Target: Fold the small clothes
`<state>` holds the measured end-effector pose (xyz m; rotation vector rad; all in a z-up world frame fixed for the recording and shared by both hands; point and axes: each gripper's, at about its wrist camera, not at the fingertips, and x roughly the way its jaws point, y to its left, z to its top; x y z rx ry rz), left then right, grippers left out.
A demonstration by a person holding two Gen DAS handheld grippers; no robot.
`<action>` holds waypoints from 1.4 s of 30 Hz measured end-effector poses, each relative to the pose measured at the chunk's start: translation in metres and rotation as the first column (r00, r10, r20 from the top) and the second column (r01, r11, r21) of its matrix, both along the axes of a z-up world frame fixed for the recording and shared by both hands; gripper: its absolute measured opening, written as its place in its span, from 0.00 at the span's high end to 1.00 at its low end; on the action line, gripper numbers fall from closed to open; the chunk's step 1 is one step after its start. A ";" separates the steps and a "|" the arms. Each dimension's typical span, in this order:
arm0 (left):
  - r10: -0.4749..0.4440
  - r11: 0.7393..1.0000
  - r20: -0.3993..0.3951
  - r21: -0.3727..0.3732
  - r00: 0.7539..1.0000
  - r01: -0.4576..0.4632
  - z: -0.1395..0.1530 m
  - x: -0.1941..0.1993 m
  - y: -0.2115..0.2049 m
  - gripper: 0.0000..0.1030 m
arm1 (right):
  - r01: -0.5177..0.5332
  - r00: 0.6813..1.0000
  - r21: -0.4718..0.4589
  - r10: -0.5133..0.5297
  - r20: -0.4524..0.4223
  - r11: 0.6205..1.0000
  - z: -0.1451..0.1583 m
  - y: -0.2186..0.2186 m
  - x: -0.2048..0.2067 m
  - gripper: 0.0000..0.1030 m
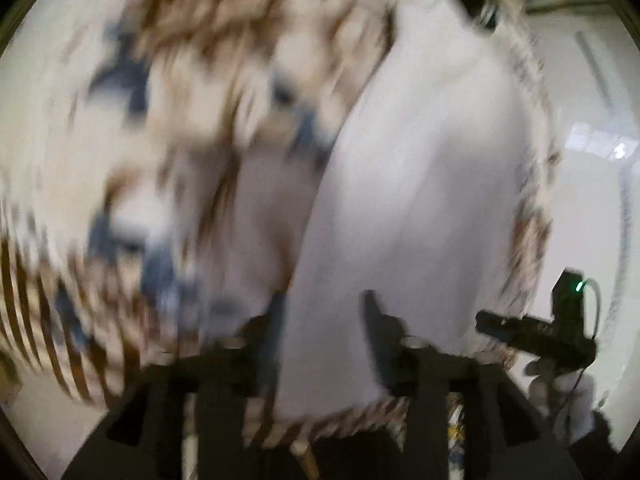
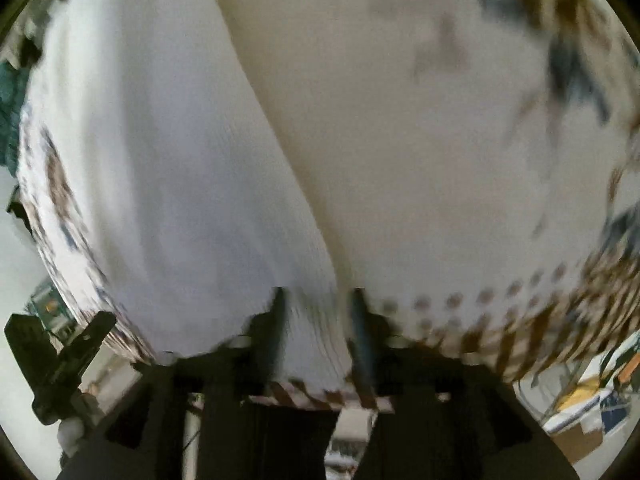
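**Garment lifted in both grippers; no finished fold visible**

Subject: one small garment (image 1: pixel 420 184), white cloth with a brown-striped hem and a brown and dark-blue print. Both views are smeared, so the print cannot be identified and the type of garment cannot be told.

Left gripper (image 1: pixel 324 320): jaws stand fairly wide apart, yet white cloth fills the gap between the fingers and the striped hem runs across just below them at 6 o'clock. Judged to be holding the hem edge; true clamping cannot be confirmed through the blur.

Right gripper (image 2: pixel 318 312): jaws narrower, with a bunched pleat of white cloth between them and the striped hem just beneath. Judged closed on the cloth.

Position of garment: it fills nearly the whole field of both cameras, spreading from the fingers towards 12 o'clock. In the left view the printed side lies from 9 to 12 o'clock, the plain white side from 12 to 3. In the right view a long crease runs from 11 o'clock down to the fingers. Each view shows the other gripper at the garment's edge: at 4 o'clock in the left view, 8 o'clock in the right.

Progress: the garment appears held up off any surface by its hem. No flat, squared fold is visible. Judged early to mid-fold; laying down, doubling over and flattening remain outstanding.
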<state>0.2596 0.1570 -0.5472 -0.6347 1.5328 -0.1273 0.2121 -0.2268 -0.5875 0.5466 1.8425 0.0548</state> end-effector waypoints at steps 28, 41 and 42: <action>-0.003 0.995 0.191 -0.101 0.982 0.022 -0.077 0.313 -0.029 0.88 | 0.163 0.942 0.170 -0.204 0.266 0.972 -0.037 -0.013 0.331 0.87; -0.074 0.985 0.166 -0.139 0.983 0.097 0.005 0.135 -0.006 0.45 | 0.080 0.987 0.200 -0.106 0.124 0.976 0.041 -0.042 0.113 0.38; -0.090 0.987 0.130 -0.120 0.987 0.105 0.002 0.112 -0.006 0.45 | 0.078 0.991 0.172 -0.095 0.091 0.982 0.039 -0.043 0.085 0.38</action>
